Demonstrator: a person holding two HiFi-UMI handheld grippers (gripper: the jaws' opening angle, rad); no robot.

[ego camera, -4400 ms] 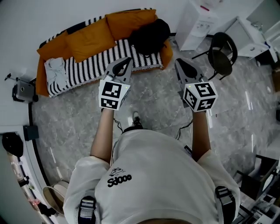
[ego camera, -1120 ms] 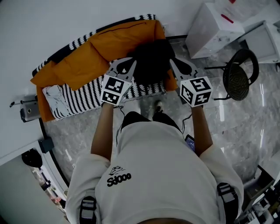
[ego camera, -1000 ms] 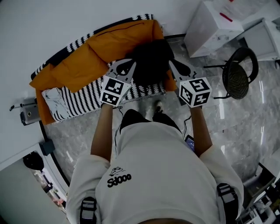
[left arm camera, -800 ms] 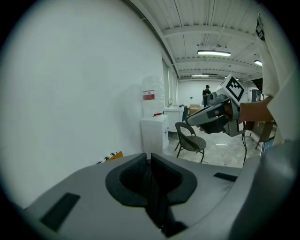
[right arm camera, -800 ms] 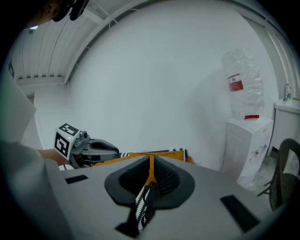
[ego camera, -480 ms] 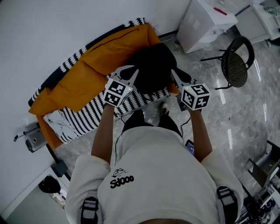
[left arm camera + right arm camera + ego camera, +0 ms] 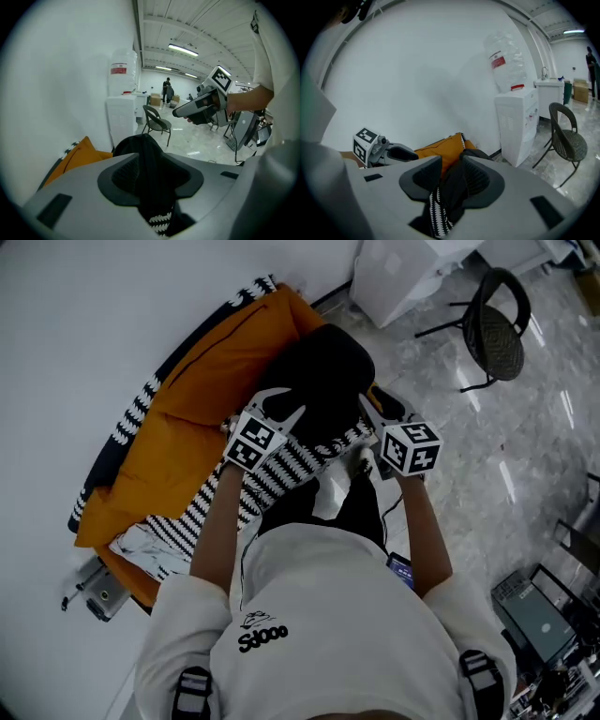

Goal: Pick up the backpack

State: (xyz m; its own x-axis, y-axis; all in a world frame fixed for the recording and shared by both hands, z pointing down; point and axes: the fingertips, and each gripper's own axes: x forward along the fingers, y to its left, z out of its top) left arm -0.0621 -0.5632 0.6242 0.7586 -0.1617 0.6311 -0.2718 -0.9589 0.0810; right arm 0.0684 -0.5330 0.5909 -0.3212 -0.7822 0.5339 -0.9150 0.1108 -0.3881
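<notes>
Head view: leaning over a sofa, both forearms stretched forward and tipped downward. Left hand-held gripper brought to the left flank of the black backpack, right hand-held gripper to its right flank, marker cubes facing up. Bracketing the backpack from both sides, tips close beside it; cannot tell from above whether touching.

Left gripper view: left hand-held gripper with jaws apart, having just been opening, the backpack showing through the gap, no pad pressing on it. Across the backpack, the right hand-held gripper held out level in a hand.

Right gripper view: right hand-held gripper likewise parted, jaws having just been opening, dark backpack fabric and a strip of striped cover seen between the pads, nothing clamped. Beyond, the left hand-held gripper.

As for the backpack: sitting on the black-and-white striped seat at the sofa's right end, against the orange cushions. At the far end of the seat, a crumpled pale cloth.

Around it: plain white wall behind the sofa, grey marbled glossy floor, a white water dispenser just past the sofa's end, a dark round-backed chair near that.
</notes>
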